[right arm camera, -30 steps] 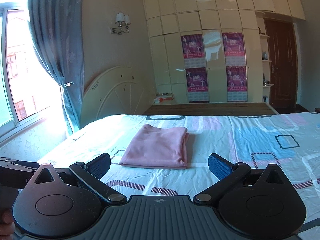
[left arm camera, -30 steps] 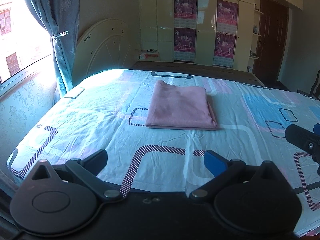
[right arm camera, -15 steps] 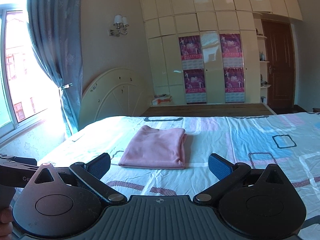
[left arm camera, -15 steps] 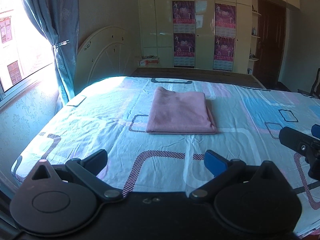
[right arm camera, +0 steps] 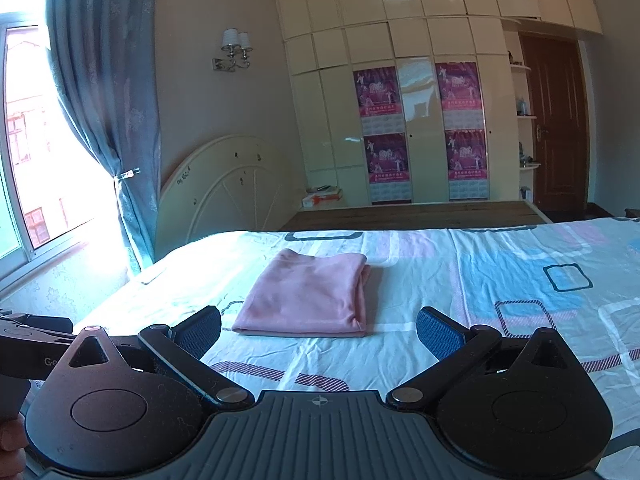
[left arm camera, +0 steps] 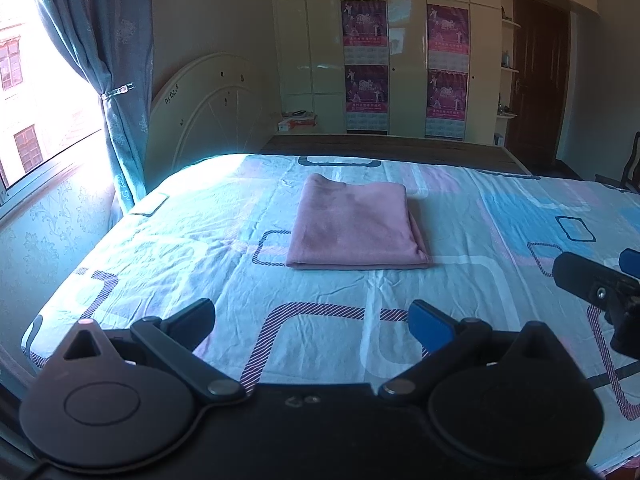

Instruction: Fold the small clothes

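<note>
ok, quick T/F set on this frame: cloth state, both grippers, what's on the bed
1. The pink cloth lies folded flat on the bed. True.
2. The left gripper is shut on the cloth. False: it is open, holding nothing, with the cloth lying well ahead of it.
3. The right gripper is open and empty. True.
4. The cloth hangs over the edge of the bed. False: it sits fully on the sheet, away from the edges.
5. Posters are stuck on the wardrobe behind the bed. True.
6. The curtain covers the whole window. False: it is tied back, leaving the glass bare.
</note>
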Demonstrator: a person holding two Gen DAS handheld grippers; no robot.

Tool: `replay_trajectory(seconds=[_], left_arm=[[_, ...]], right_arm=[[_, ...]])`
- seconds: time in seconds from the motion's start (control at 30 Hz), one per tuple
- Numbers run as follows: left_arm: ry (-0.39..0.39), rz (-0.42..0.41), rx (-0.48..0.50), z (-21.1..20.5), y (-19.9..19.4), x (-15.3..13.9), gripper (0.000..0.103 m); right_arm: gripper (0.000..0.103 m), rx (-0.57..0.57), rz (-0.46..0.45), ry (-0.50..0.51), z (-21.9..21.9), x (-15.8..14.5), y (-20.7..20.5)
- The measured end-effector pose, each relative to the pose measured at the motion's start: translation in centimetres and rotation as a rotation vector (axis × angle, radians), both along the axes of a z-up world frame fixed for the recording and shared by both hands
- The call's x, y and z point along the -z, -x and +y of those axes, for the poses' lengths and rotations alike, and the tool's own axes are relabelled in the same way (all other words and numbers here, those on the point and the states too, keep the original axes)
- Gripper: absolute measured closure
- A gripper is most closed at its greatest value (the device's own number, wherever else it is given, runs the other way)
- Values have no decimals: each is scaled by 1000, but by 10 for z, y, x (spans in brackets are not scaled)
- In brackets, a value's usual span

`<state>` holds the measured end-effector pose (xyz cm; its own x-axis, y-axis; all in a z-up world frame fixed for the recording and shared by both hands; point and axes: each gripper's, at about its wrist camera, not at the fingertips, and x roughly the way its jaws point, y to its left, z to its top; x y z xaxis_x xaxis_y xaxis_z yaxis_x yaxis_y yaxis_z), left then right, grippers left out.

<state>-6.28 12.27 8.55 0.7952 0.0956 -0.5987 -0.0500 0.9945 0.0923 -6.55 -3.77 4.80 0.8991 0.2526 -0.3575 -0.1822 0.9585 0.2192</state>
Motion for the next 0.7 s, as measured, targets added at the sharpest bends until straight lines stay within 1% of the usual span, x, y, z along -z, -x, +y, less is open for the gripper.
replay_trajectory(seconds=[0.57, 0.7], left_arm=[[12, 29, 6, -4, -7, 6, 1], [4, 29, 17, -8, -10, 7, 1]], right_arm=[[0, -4, 25, 15, 0, 2, -5], [0, -4, 30, 12, 0, 4, -7]])
